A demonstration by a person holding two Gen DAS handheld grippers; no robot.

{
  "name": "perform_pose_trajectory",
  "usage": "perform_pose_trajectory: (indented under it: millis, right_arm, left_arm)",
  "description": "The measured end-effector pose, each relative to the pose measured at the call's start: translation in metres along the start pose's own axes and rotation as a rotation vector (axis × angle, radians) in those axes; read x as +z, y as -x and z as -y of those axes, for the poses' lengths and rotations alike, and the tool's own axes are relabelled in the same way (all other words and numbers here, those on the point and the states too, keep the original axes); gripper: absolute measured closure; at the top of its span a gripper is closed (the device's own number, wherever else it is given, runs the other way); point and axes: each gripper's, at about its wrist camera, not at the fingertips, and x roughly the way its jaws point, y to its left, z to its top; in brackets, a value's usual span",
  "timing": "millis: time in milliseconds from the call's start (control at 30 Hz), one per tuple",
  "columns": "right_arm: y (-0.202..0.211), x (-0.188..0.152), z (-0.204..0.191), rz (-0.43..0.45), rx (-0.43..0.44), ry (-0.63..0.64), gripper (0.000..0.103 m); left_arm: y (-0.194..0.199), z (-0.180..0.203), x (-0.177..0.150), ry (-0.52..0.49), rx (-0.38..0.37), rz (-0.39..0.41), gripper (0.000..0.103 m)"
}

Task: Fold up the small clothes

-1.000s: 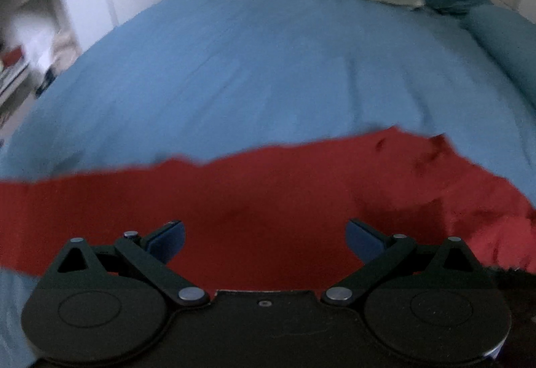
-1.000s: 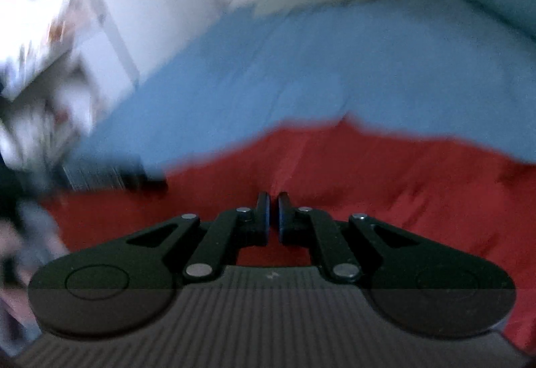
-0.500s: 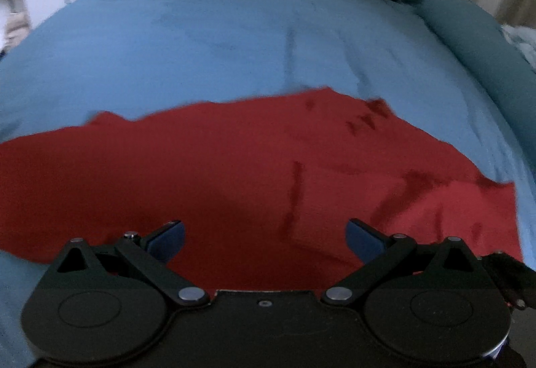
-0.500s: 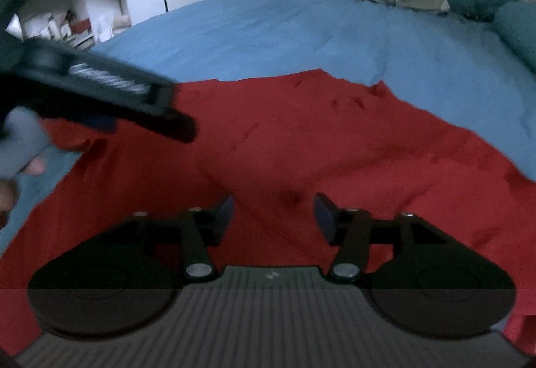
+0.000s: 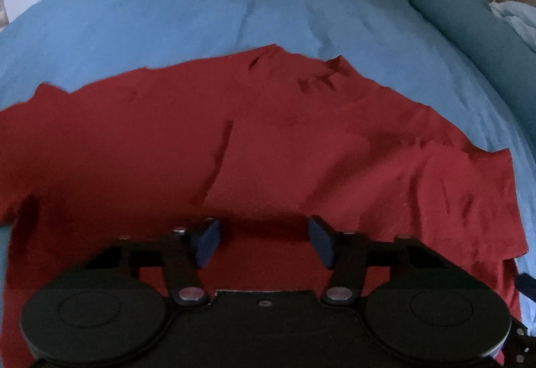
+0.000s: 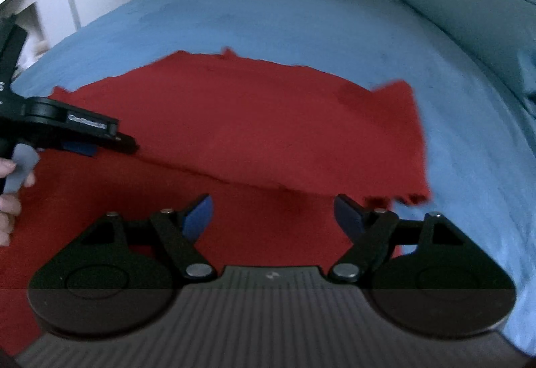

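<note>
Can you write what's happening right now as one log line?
step: folding | red garment: on blue bed | left gripper: closing, nothing gripped | right gripper: opening, nothing held

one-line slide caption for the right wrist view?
Open right gripper over a red cloth garment on a blue bedsheet, left gripper alongside.

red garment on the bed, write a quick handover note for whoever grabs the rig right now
Left hand-held gripper: jaws have just been closing, partway now, over the red garment, pads not pressing on it.
Right hand-held gripper: jaws have just been opening, wide now, nothing held, near the garment's right part.
Garment lies spread on the blue bedcover; one layer already laid over, its edge running across in the right wrist view.
Left: further folds to a compact shape.
</note>
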Motion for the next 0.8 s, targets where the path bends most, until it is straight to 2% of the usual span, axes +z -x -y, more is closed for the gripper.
perform_pose_trajectory:
  millis: [33, 100, 133, 167, 233, 333, 467, 533, 667, 800]
  right_arm:
    - [0.001, -0.003, 0.005, -0.002, -0.02, -0.018, 0.008]
    - [0.0, -0.007, 0.01, -0.005, -0.061, -0.053, 0.008]
    - [-0.001, -0.008, 0.013, -0.007, -0.079, -0.07, 0.008]
    - [-0.001, -0.01, 0.017, -0.009, -0.1, -0.088, 0.008]
    - [-0.002, -0.013, 0.025, -0.012, -0.15, -0.13, 0.008]
    - [-0.004, -0.015, 0.037, -0.019, -0.221, -0.142, 0.008]
    - [-0.014, -0.008, 0.048, -0.03, -0.257, -0.116, 0.008]
    - [-0.022, -0.003, 0.049, -0.03, -0.256, -0.089, 0.008]
    - [-0.041, 0.008, 0.044, -0.037, -0.264, -0.044, 0.008]
    - [-0.058, 0.019, 0.042, -0.031, -0.273, -0.012, 0.008]
  left_arm:
    - [-0.003, 0.003, 0.002, -0.009, 0.009, 0.009, 0.052]
    - [-0.007, 0.005, 0.006, -0.01, 0.008, 0.031, 0.074]
    - [-0.01, 0.007, 0.009, -0.008, 0.009, 0.036, 0.08]
    - [-0.012, 0.009, 0.013, -0.012, 0.016, 0.042, 0.097]
    - [-0.012, 0.012, 0.022, -0.007, 0.006, 0.056, 0.098]
    - [0.008, 0.006, 0.037, -0.008, 0.011, 0.129, 0.098]
    - [0.04, -0.013, 0.054, -0.037, 0.09, 0.238, 0.098]
    - [0.051, -0.033, 0.056, -0.016, 0.13, 0.271, 0.098]
    - [0.051, -0.064, 0.049, 0.017, 0.176, 0.259, 0.098]
    - [0.043, -0.072, 0.037, 0.052, 0.169, 0.236, 0.098]
